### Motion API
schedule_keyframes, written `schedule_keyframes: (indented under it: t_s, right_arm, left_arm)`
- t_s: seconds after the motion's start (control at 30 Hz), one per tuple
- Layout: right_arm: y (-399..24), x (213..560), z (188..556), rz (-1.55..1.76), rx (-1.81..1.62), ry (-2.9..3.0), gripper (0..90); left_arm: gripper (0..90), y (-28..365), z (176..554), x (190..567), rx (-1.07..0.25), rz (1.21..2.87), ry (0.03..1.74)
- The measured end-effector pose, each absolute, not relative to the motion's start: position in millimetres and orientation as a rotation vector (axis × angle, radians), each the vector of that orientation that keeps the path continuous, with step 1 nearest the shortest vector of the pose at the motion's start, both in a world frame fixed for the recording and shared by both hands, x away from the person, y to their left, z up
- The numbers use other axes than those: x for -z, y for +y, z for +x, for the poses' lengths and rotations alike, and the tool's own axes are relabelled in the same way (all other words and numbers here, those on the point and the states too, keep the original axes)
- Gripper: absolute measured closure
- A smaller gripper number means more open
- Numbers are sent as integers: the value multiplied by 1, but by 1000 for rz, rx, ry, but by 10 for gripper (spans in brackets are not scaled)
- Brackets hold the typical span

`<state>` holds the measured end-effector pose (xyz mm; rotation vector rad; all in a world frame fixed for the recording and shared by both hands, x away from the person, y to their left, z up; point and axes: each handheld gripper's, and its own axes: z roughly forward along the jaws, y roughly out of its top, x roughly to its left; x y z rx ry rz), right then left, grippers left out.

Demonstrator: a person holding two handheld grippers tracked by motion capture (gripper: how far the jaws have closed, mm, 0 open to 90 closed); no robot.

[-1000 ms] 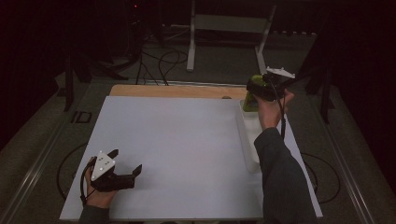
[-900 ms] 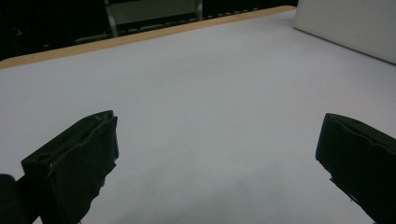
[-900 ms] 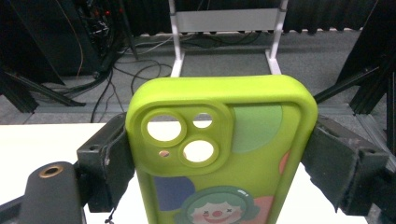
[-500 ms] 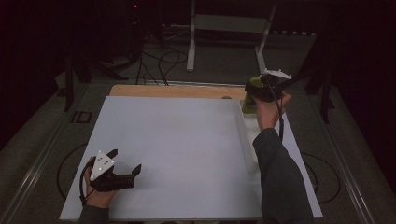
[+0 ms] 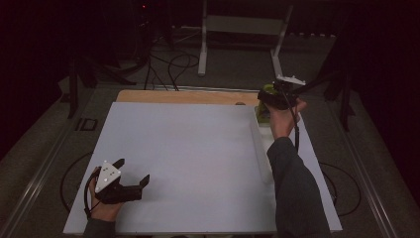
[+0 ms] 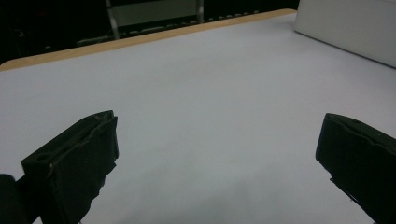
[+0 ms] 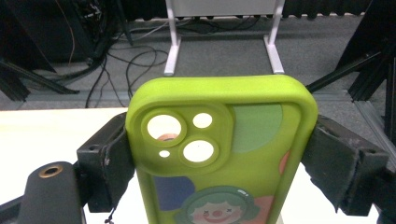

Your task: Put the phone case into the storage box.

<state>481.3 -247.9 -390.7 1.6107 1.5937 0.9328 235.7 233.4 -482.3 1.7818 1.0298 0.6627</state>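
Phone case (image 7: 219, 154), lime green with a clown face printed on its back, stands upright clamped between the jaws of the right gripper (image 5: 277, 96) above the far right corner of the white table (image 5: 198, 148). Near the front left corner, the left gripper (image 5: 130, 179) rests with jaws spread wide, holding nothing.

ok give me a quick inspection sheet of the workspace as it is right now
surface: white table top, bare across the middle, wooden strip along the far edge
job's things: green phone case, camera holes up, cartoon face on its back, clamped at both sides
clutter: white box at the table's right side
grippers: right tongs shut on the phone case at the far right; left tongs open, holding nothing, near corner
cables: a cable trails from the right tongs; more on the floor
surroundings: dark room, white stand legs beyond the table
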Motion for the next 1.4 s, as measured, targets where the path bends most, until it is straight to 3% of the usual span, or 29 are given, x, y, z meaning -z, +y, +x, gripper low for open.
schedule_keyframes:
  t_s: [1.4]
  right_arm:
    - [-251, 427, 486, 1675, -822, 1674, 153]
  left_arm:
    - [0, 234, 236, 482, -666, 1777, 1032]
